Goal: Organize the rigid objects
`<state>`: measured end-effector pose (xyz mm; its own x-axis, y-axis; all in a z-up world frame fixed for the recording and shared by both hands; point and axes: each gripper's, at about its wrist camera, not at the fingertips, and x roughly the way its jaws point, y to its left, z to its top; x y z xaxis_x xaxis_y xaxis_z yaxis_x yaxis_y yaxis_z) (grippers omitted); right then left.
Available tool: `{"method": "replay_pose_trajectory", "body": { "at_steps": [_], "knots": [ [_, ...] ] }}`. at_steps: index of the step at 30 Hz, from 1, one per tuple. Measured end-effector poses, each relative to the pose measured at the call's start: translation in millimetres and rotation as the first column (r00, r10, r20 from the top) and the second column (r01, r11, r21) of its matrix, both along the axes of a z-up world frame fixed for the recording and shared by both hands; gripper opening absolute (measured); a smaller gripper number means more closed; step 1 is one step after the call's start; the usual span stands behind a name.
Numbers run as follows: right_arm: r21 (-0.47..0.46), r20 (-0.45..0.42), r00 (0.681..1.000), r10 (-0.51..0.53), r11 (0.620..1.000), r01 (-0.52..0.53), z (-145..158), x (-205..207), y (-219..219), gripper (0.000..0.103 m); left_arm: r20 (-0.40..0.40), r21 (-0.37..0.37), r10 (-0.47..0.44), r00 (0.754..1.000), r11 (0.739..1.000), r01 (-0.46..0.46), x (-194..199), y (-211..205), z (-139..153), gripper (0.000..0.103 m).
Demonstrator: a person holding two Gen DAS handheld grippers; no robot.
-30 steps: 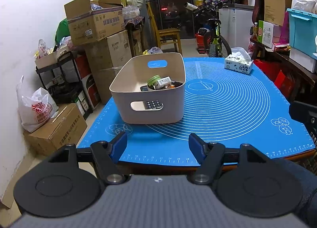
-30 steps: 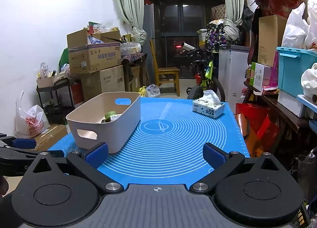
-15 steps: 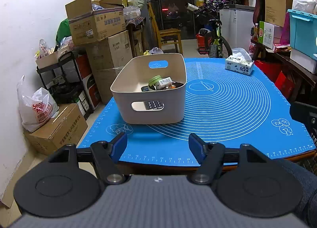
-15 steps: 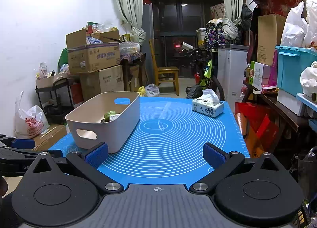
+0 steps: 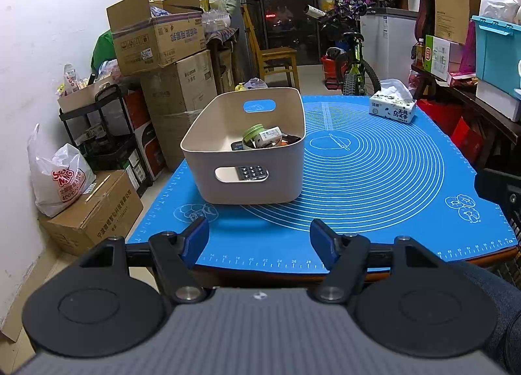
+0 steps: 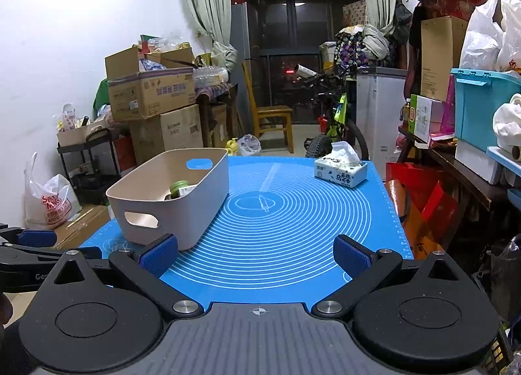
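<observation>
A beige plastic bin (image 5: 208, 147) (image 6: 208, 179) stands on the left part of the blue silicone mat (image 5: 374, 179) (image 6: 293, 212). Inside it lie a green-lidded jar (image 5: 253, 132) (image 6: 179, 187), a small white box (image 5: 268, 135) and a calculator (image 5: 252, 173) that shows through the handle cut-out. My left gripper (image 5: 259, 240) hangs open at the mat's near edge, in front of the bin, with nothing between its blue pads. My right gripper (image 6: 255, 253) is open too, over the near edge of the mat, right of the bin, and holds nothing.
A tissue box (image 5: 392, 108) (image 6: 340, 171) sits at the mat's far right corner. Stacked cardboard boxes (image 5: 156, 36) and a black cart (image 5: 97, 134) line the left wall. A bicycle (image 5: 353, 62), a wooden chair (image 6: 270, 114) and loaded shelves (image 6: 472, 160) stand beyond and to the right.
</observation>
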<state>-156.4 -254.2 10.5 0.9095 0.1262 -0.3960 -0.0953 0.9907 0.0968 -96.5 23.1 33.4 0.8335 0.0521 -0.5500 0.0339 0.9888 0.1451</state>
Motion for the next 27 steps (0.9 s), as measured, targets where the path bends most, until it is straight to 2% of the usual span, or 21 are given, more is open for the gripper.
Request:
{"method": "replay_pose_trajectory", "body": {
  "at_steps": [27],
  "knots": [
    [-0.003, 0.0, 1.0, 0.0, 1.0, 0.0, 0.2, -1.0, 4.2, 0.101, 0.0, 0.0, -0.001, 1.0, 1.0, 0.001, -0.2, -0.9, 0.1, 0.069]
  ]
}}
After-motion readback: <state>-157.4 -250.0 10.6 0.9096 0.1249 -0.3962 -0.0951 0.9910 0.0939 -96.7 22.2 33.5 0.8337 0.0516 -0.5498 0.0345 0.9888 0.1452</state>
